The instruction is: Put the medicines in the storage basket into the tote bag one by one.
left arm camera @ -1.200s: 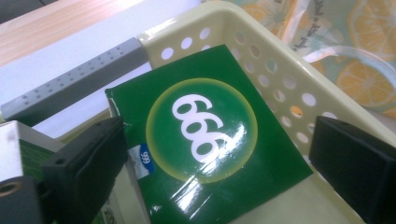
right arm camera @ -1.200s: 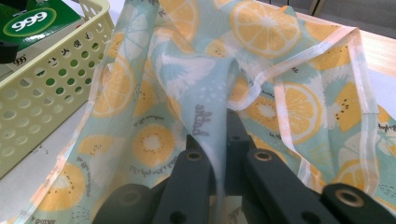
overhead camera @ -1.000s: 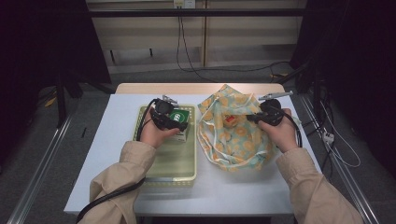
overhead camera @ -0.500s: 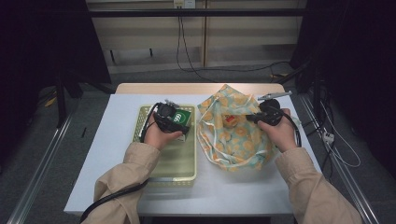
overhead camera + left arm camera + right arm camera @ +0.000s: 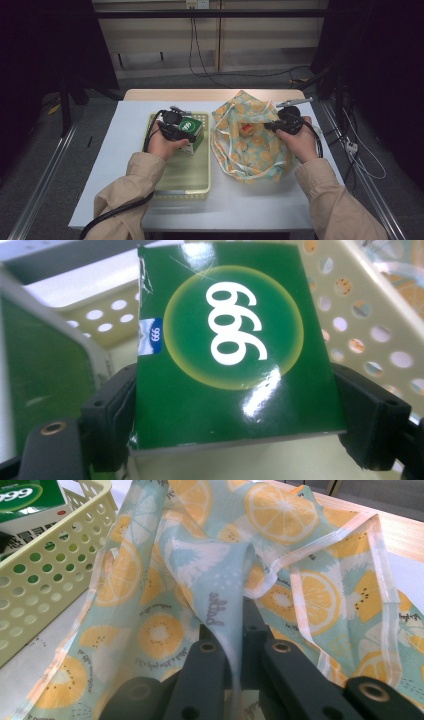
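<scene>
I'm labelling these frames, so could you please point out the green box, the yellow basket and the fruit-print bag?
green box (image 5: 235,365): left gripper view, on its printed front face.
yellow basket (image 5: 192,172): high view, on its bare floor near the front.
fruit-print bag (image 5: 165,630): right gripper view, on a kiwi slice in the cloth.

The surface (image 5: 125,150) is pale, with a strip of light wood (image 5: 210,94) at its far end. It stands on a grey floor (image 5: 60,165). Behind it is a low wall of light wooden boards (image 5: 250,45), with black wires (image 5: 200,60) hanging down it. Both sides of the room are very dark. A metal rail (image 5: 45,185) runs along the floor on the left.
</scene>
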Demonstrator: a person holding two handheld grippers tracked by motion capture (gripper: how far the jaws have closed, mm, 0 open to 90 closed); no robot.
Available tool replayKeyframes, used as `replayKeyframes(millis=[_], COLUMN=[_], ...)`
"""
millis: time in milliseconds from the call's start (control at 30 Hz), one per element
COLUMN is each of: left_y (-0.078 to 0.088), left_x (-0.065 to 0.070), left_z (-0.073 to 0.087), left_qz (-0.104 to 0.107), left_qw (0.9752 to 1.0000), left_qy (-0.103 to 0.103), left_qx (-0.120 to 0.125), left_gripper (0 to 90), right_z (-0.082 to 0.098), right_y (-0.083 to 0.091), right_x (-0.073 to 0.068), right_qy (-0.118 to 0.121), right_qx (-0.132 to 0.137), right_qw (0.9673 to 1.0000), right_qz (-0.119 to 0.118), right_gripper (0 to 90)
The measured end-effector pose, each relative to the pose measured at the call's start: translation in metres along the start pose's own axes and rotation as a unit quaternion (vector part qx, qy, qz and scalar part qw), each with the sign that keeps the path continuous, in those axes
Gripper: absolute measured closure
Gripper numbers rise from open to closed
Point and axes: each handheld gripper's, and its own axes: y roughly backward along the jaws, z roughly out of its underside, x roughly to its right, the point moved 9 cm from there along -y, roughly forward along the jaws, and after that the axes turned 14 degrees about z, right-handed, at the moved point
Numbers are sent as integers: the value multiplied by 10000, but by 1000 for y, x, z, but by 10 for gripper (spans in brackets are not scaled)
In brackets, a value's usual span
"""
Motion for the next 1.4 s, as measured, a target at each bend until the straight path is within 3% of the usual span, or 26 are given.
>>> replayKeyframes(millis=[333, 467, 700, 933, 1067, 1133, 1400], left_y=[32, 43, 60, 55, 45, 40, 25], left_x=[20, 28, 53, 85, 101, 108, 124], left_z=[-21, -30, -54, -65, -68, -69, -68], left_qz=[333, 375, 555, 868, 1100, 1223, 1395], left_qw=[9988, 9980, 9945, 9896, 9854, 9834, 9795], left_qy=[-187, -396, -744, -1033, -1171, -1225, -1382], left_qx=[307, 313, 481, 498, 557, 551, 448], left_gripper=[169, 169, 169, 169, 168, 168, 168], right_z=[-1, 0, 0, -5, -8, -9, -15], right_y=[2, 2, 1, 4, 5, 6, 8], right_x=[0, 3, 5, 6, 6, 6, 7], right_qy=[-29, -40, -84, -71, -78, -74, -47], right_qx=[28, 9, 20, 81, 131, 136, 208], right_qw=[10000, 10000, 10000, 9999, 9999, 9999, 9998], right_qz=[-19, 14, 3, 1, -11, -12, 11], right_gripper=[898, 898, 898, 898, 898, 899, 898])
